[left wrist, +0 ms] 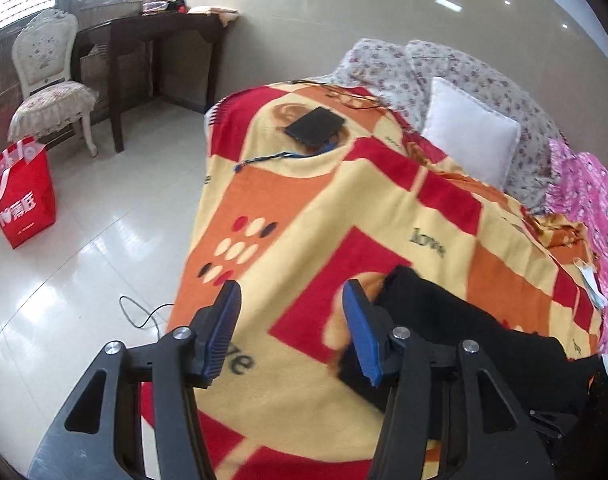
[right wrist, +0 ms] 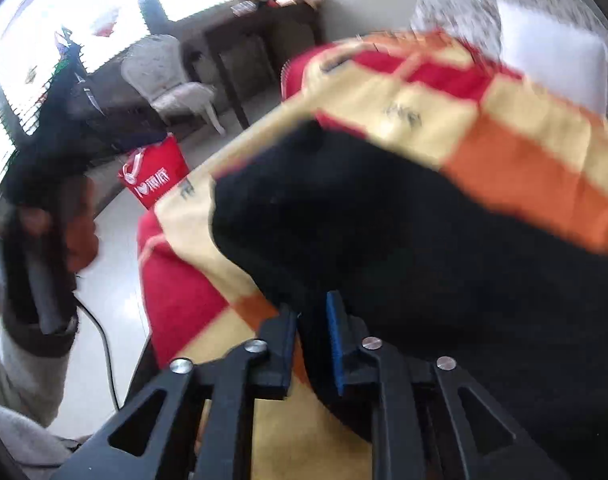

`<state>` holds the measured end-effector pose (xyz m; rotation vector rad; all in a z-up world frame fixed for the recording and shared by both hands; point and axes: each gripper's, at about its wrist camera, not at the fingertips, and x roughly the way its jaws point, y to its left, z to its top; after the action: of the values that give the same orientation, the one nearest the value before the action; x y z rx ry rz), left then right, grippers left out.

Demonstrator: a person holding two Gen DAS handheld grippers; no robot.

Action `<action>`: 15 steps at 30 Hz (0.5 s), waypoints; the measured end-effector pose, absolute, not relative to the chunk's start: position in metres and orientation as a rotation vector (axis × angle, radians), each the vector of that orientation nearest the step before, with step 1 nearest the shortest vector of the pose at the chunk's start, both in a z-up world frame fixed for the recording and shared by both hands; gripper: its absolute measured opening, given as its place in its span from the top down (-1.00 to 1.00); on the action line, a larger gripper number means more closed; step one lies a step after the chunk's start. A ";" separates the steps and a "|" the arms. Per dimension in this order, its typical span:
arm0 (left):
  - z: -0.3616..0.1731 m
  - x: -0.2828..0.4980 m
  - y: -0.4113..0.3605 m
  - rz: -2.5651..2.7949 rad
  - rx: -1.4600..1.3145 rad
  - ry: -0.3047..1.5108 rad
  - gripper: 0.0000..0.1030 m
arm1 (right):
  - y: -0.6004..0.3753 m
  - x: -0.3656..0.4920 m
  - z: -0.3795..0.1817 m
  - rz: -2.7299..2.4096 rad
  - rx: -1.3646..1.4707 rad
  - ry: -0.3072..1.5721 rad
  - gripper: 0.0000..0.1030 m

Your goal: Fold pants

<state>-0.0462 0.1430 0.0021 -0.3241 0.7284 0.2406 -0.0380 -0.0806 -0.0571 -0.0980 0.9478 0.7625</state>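
On the bed, in the left wrist view, a patterned blanket (left wrist: 304,216) of red, orange and cream squares covers the mattress; the left gripper (left wrist: 292,328) hangs above it with its blue-padded jaws spread wide and nothing between them; the black pants (left wrist: 456,336) lie on the blanket just to the right of the right-hand finger, running off toward the lower right edge; farther up the bed rest a dark flat case (left wrist: 315,126) and a white pillow (left wrist: 470,142); on the tiled floor to the left stand a red shopping bag (left wrist: 22,192), a white chair (left wrist: 48,80) and a dark wooden desk (left wrist: 160,40).

In the right wrist view, much blurred, the right gripper (right wrist: 312,344) has its jaws drawn narrow, clamped on a fold of the black pants (right wrist: 404,248); the cloth spreads up and to the right over the blanket (right wrist: 504,128); at the left edge a hand (right wrist: 64,232) holds the other tool's handle.
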 end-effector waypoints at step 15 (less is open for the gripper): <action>-0.036 -0.007 0.038 0.063 -0.132 0.855 -0.08 | -0.376 -0.099 -0.019 -0.019 0.254 0.796 -0.28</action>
<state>-0.0067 0.0380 -0.0364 -0.1319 0.8553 0.0627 -0.0985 -0.3758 -0.0195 0.2545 0.7960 -0.0186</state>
